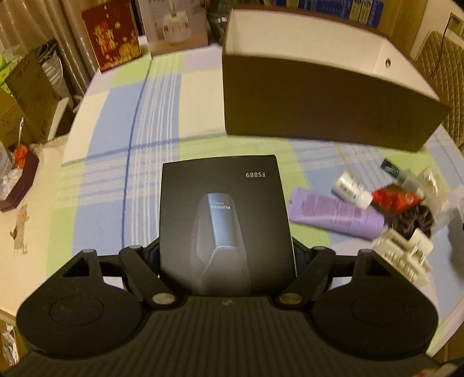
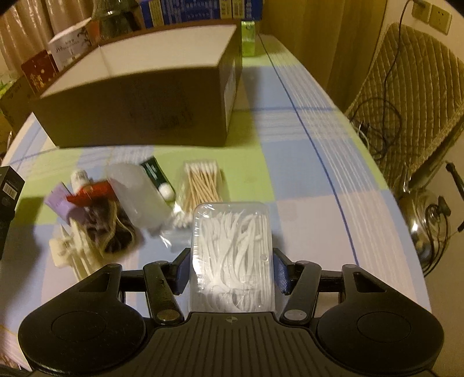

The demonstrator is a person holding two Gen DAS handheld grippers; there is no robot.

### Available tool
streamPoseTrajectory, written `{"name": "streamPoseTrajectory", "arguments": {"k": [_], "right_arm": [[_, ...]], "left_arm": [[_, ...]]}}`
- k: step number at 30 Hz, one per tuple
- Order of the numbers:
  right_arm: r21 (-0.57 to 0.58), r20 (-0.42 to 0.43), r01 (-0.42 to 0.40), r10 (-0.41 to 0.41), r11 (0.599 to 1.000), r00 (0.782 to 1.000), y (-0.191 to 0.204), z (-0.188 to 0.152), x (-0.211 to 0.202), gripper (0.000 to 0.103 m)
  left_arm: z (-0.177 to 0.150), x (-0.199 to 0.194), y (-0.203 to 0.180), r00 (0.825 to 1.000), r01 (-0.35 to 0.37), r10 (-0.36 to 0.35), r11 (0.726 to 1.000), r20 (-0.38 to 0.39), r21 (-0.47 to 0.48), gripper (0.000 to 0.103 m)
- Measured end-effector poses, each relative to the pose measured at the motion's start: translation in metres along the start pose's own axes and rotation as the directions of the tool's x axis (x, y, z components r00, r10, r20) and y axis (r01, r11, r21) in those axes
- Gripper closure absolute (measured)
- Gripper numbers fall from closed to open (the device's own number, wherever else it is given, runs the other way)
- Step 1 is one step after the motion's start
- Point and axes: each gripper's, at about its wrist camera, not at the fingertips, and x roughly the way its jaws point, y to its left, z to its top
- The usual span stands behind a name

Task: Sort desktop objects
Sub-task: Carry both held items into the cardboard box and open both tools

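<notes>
My left gripper (image 1: 227,255) is shut on a black FS889 product box (image 1: 226,220) and holds it above the checked tablecloth. My right gripper (image 2: 232,269) is shut on a clear plastic box of white floss picks (image 2: 232,255). The open brown cardboard box (image 1: 324,101) stands ahead; it also shows in the right wrist view (image 2: 139,107). A pile of small items lies before it: a purple tube (image 1: 333,214), a white bottle (image 1: 352,188), a red packet (image 1: 394,197), a bag of cotton swabs (image 2: 200,185), a green tube (image 2: 158,177) and a dark scrunchie (image 2: 113,232).
A red box (image 1: 113,37) and a white carton (image 1: 177,26) stand at the table's far edge. A quilted chair (image 2: 411,95) with cables and a metal kettle (image 2: 423,223) sit right of the table. Cardboard boxes (image 1: 26,90) stand left.
</notes>
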Motion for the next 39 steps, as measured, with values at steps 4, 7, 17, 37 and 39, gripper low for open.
{"name": "streamPoseTrajectory", "arguments": {"k": [4, 7, 17, 37, 39], "right_arm": [[0.01, 0.035, -0.047, 0.046, 0.999, 0.998, 0.005, 0.018, -0.013, 0.049], [-0.01, 0.074, -0.074, 0.074, 0.997, 0.994, 0.013, 0.037, -0.021, 0.049], [-0.067, 0.198, -0.146, 0.156, 0.987, 0.968, 0.043, 0.121, -0.023, 0.049], [-0.018, 0.121, -0.062, 0.064, 0.998, 0.991, 0.036, 0.239, 0.117, 0.049], [-0.014, 0.105, -0.055, 0.056, 0.998, 0.993, 0.036, 0.242, 0.127, 0.049]], "left_arm": [[0.018, -0.012, 0.004, 0.998, 0.021, -0.022, 1.0, 0.051, 0.013, 0.026], [0.035, -0.021, 0.001, 0.995, 0.043, -0.046, 0.999, 0.092, 0.031, 0.026], [0.128, -0.035, -0.019, 0.964, 0.115, -0.139, 0.987, 0.227, 0.116, 0.026], [0.273, 0.119, -0.069, 0.993, 0.103, -0.11, 0.983, 0.036, 0.15, 0.025], [0.276, 0.132, -0.072, 0.995, 0.092, -0.098, 0.982, 0.028, 0.163, 0.025]]}}
